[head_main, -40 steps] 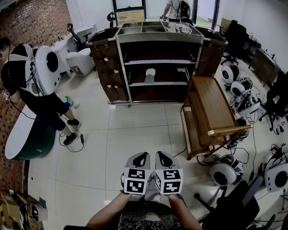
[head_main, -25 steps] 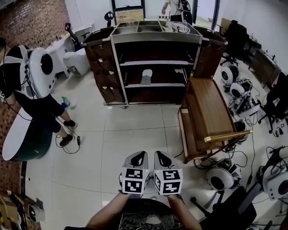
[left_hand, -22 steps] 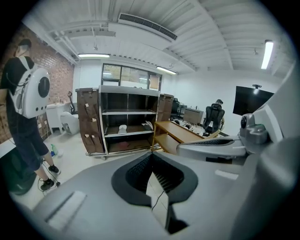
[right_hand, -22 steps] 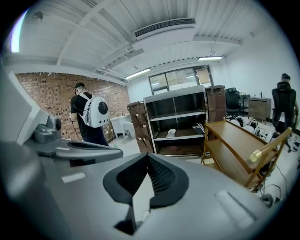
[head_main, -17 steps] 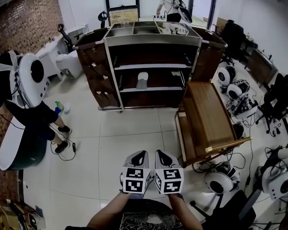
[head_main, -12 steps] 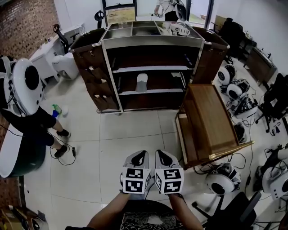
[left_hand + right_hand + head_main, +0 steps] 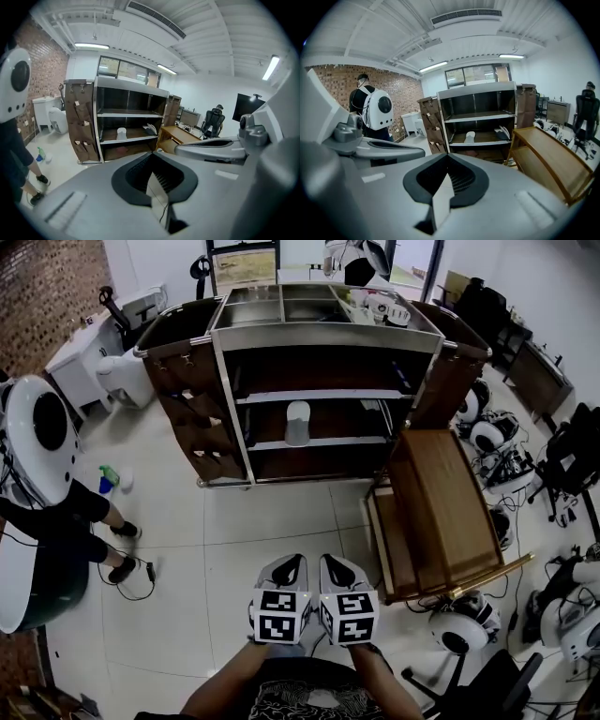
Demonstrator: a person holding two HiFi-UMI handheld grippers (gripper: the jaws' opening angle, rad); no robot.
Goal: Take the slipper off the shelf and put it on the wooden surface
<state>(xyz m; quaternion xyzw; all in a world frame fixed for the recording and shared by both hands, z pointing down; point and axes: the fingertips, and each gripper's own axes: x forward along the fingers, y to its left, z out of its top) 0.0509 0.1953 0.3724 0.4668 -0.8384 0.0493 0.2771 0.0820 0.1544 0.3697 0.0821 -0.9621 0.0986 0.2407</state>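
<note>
A pale slipper point(image 7: 297, 423) lies on the middle board of the dark shelf cart point(image 7: 323, 336), far ahead of both grippers. In the left gripper view the slipper point(image 7: 122, 133) is small and distant; the right gripper view shows the slipper point(image 7: 469, 137) on the same board. The slanted wooden surface point(image 7: 445, 502) stands right of the cart, wooden surface point(image 7: 548, 161). My left gripper point(image 7: 291, 565) and right gripper point(image 7: 331, 565) are held side by side, low over the tiled floor. Both are shut and empty, left gripper point(image 7: 152, 157), right gripper point(image 7: 447, 157).
A person with a white backpack point(image 7: 37, 432) stands at the left, beside a green spray bottle point(image 7: 106, 477). White round machines point(image 7: 464, 620) and cables lie at the right near office chairs. More pale footwear point(image 7: 502, 132) sits at the right end of the slipper's board.
Both grippers, still side by side and shut, have travelled across the floor toward the shelf cart, which now looks nearer. The person at the left has slid toward the picture's edge.
</note>
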